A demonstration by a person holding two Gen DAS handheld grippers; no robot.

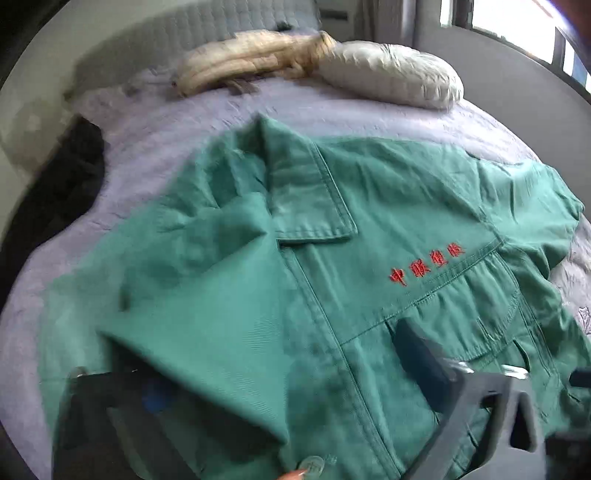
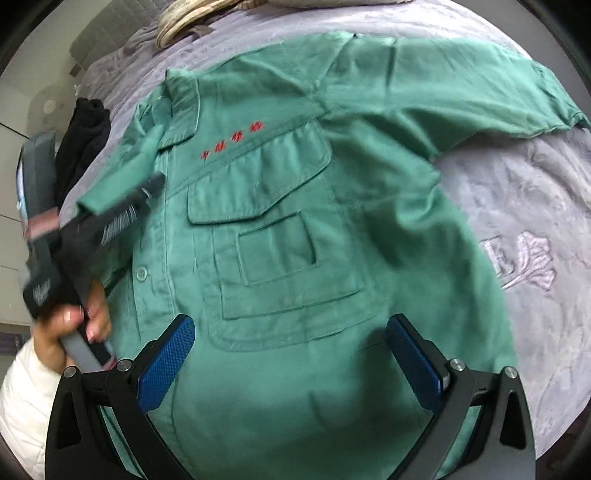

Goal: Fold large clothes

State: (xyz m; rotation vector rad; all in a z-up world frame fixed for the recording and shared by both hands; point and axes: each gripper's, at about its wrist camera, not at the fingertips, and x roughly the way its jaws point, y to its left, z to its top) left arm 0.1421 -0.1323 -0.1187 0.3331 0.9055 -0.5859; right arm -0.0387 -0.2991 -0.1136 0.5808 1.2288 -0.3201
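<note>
A green work jacket point(image 1: 388, 206) with red embroidered characters point(image 1: 424, 266) lies face up on a lavender bedspread point(image 1: 166, 122). One sleeve point(image 1: 207, 325) is folded across its front; the other sleeve point(image 2: 461, 92) stretches out sideways. My left gripper point(image 1: 266, 373) is open, its fingers wide apart on either side of the folded sleeve's cuff, not pressing it. In the right wrist view a hand point(image 2: 74, 325) in a white sleeve holds that gripper, one of its fingers point(image 2: 147, 188) by the cuff. My right gripper point(image 2: 291, 354) hangs open over the jacket point(image 2: 295, 295) below the chest pocket point(image 2: 258, 192), blue pads empty.
A beige rolled quilt point(image 1: 251, 55) and a white pillow point(image 1: 391, 74) lie at the head of the bed. A black garment point(image 1: 62, 177) sits at the bed's left edge. A window point(image 1: 517, 22) is at the upper right. Bare bedspread point(image 2: 524, 229) shows right of the jacket.
</note>
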